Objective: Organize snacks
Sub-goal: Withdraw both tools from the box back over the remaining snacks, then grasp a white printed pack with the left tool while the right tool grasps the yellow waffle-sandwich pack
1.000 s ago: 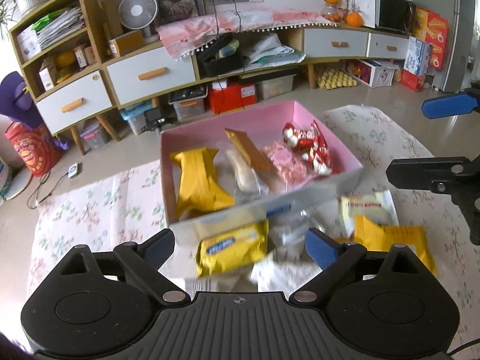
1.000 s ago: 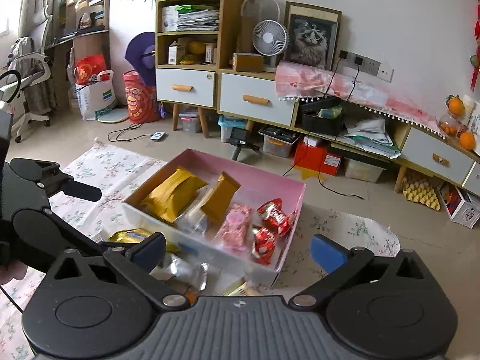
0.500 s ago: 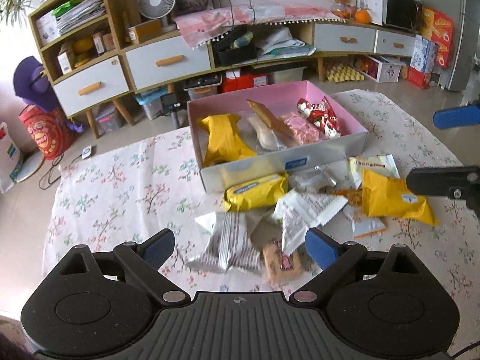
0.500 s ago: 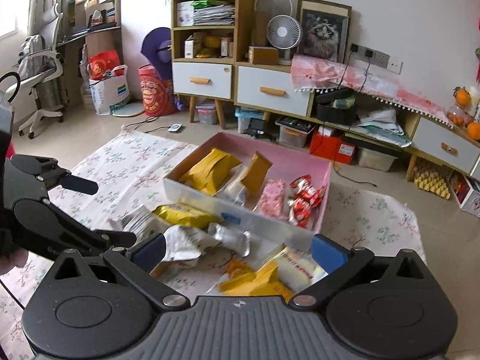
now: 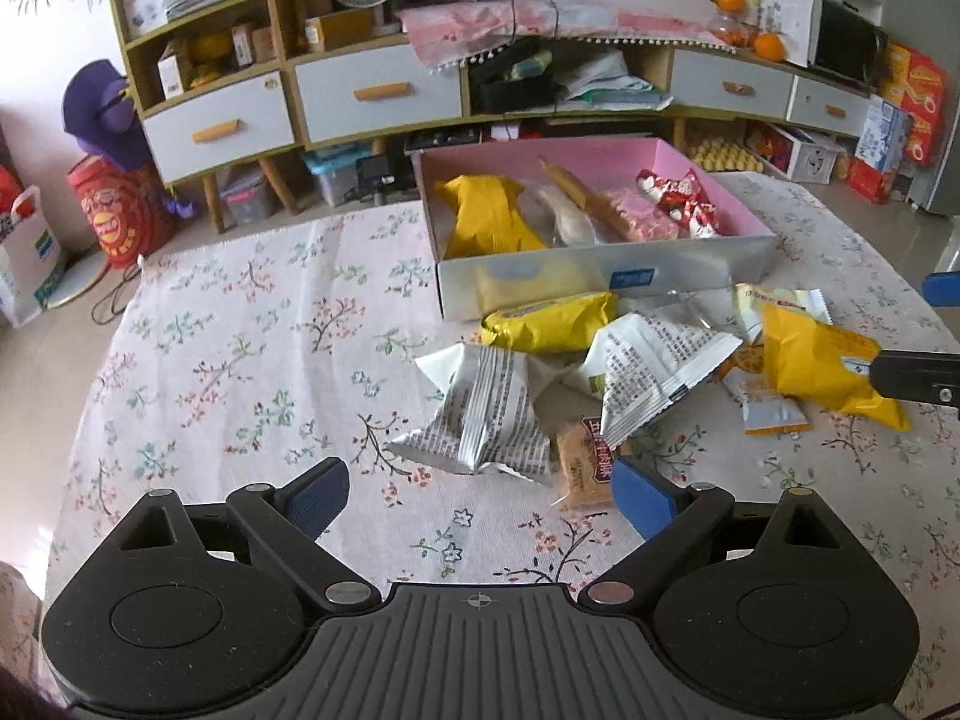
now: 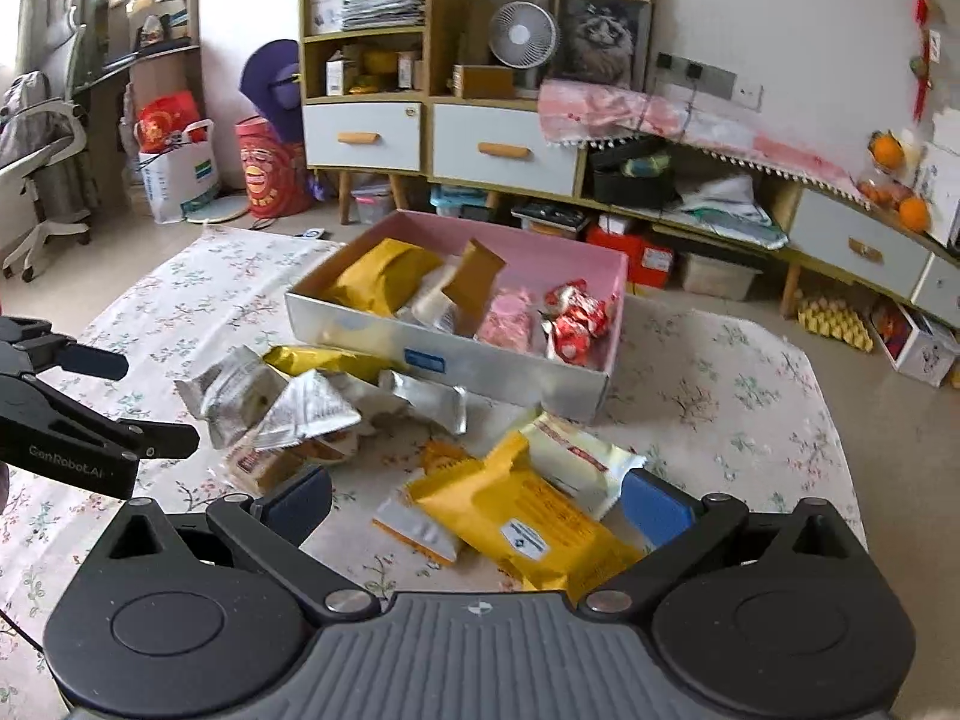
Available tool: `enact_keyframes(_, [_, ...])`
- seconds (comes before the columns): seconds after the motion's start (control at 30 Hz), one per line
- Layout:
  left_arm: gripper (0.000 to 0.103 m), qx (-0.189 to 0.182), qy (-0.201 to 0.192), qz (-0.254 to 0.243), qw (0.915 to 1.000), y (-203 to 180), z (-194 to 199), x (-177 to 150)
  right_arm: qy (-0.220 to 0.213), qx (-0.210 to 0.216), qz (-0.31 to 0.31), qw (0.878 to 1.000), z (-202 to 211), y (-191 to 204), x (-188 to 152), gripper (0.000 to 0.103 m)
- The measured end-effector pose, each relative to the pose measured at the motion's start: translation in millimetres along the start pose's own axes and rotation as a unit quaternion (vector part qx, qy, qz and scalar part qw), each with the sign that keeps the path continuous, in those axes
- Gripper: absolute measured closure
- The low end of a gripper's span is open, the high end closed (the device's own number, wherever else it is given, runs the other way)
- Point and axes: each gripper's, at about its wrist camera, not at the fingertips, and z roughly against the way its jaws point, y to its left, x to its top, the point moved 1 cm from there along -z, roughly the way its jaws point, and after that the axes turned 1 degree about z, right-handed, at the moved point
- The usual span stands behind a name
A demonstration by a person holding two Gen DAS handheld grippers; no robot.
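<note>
Snacks [image 5: 654,360]: crinkly foil packets, loose heap

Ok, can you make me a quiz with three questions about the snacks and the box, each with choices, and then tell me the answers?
1. Where do the red-wrapped candies lie?
A. On the tablecloth beside the pile
B. Inside the box, at the end away from the big yellow packet
C. On the wooden shelf

2. What colour is the inside of the box?
A. Pink
B. Green
C. Black

3. How are the fingers of the left gripper?
A. Shut on a white packet
B. Shut on nothing
C. Open, holding nothing

Answers:
1. B, the candies sit in the box at the far end from the yellow packet.
2. A, the inner walls show pink above the snacks.
3. C, the two blue fingers stand wide apart with only the tablecloth between them; the white packets lie just ahead.
</note>
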Motion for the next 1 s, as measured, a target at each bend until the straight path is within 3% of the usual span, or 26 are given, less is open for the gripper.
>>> enact_keyframes(0.4, [0.008, 0.018, 0.019, 0.061, 0.9978, 9, -24, -4, 0.024, -0.026, -0.013, 0.999, -19, -6, -6, 0.015])
enact_keyframes(0.57, [0.010, 0.014, 0.022, 0.093, 0.9953, 13, -32, 2, 0.070, -0.063, -0.055, 0.994, -35, -16, -6, 0.015])
enact_keyframes(0.8, [0.031, 0.015, 0.030, 0.113, 0.9930, 11, -41, 7, 0.091, -0.069, -0.087, 0.990, -48, -21, -3, 0.016])
enact_keyframes(1.0, [0.039, 0.011, 0.027, 0.119, 0.9925, 11, -46, 12, 0.101, -0.061, -0.065, 0.991, -57, -12, 1, 0.017])
